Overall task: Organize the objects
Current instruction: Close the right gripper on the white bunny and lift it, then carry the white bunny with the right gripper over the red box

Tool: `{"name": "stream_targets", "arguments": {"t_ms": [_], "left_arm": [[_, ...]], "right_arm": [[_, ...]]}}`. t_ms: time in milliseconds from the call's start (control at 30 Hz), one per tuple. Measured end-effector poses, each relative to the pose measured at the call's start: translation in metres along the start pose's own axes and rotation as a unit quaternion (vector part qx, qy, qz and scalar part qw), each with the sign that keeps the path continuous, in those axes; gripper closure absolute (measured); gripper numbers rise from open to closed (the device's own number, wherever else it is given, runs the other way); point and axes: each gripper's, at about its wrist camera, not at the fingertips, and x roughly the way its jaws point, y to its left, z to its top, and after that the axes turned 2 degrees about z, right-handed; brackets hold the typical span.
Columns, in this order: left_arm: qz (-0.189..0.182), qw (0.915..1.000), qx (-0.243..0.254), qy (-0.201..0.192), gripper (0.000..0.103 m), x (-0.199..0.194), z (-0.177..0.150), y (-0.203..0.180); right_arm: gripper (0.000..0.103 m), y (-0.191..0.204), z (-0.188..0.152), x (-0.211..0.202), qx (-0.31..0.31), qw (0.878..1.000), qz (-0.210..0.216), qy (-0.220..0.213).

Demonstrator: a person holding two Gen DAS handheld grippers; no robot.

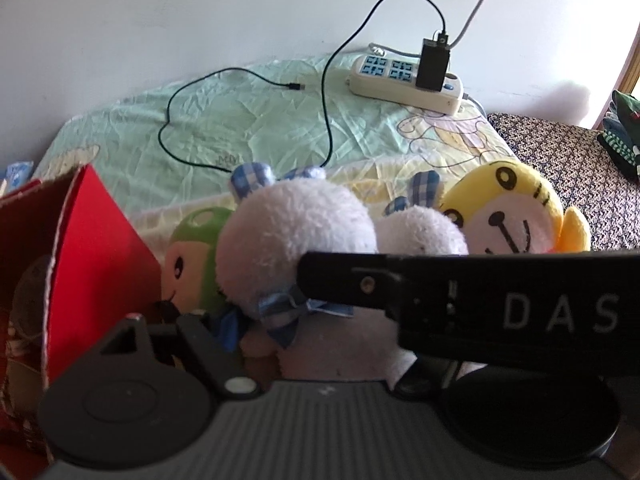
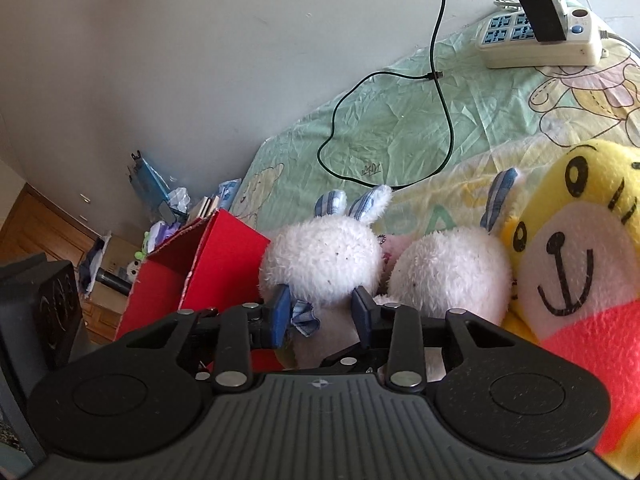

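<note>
A row of plush toys lies on the bed. The nearest white rabbit plush (image 2: 320,256) (image 1: 296,232) has blue checked ears and a bow. My right gripper (image 2: 322,312) is shut on its neck, one blue pad on each side. A second white rabbit (image 2: 448,272) (image 1: 424,232) sits to its right, then a yellow bear-faced plush (image 2: 568,248) (image 1: 508,216). A green plush (image 1: 192,264) peeks out left of the rabbit. My left gripper (image 1: 320,330) is just behind the rabbit with its left finger spread wide; the right gripper's black body (image 1: 500,308) hides its right finger.
An open red box (image 2: 216,264) (image 1: 100,248) stands left of the toys. On the green sheet (image 1: 248,128) lie a black cable (image 1: 324,120) and a white power strip (image 1: 404,80) with a black charger. Cluttered shelves (image 2: 160,208) are beyond the bed's left end.
</note>
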Motion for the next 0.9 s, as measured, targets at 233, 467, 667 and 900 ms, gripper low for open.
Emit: {"name": "stream_targets", "arguments": {"t_ms": [233,467,667,900], "left_arm": [[0.012,0.9994,0.01,-0.03,0.032,-0.029,-0.007,-0.008],[0.028,0.9975,0.015,-0.063,0.032,-0.063,-0.017,-0.019],[0.059,0.9942,0.008,-0.089,0.032,-0.093,-0.031,-0.02],[0.104,0.9881,-0.012,-0.113,0.032,-0.127,-0.046,0.008]], "right_arm": [[0.066,0.017,-0.009,-0.02,-0.019,1.0,0.003,-0.016],[0.066,0.033,-0.016,-0.039,-0.038,0.999,0.015,-0.034],[0.066,0.053,-0.024,-0.046,-0.063,0.996,0.041,-0.038],[0.066,0.092,-0.032,-0.03,-0.095,0.991,0.084,-0.036]]}}
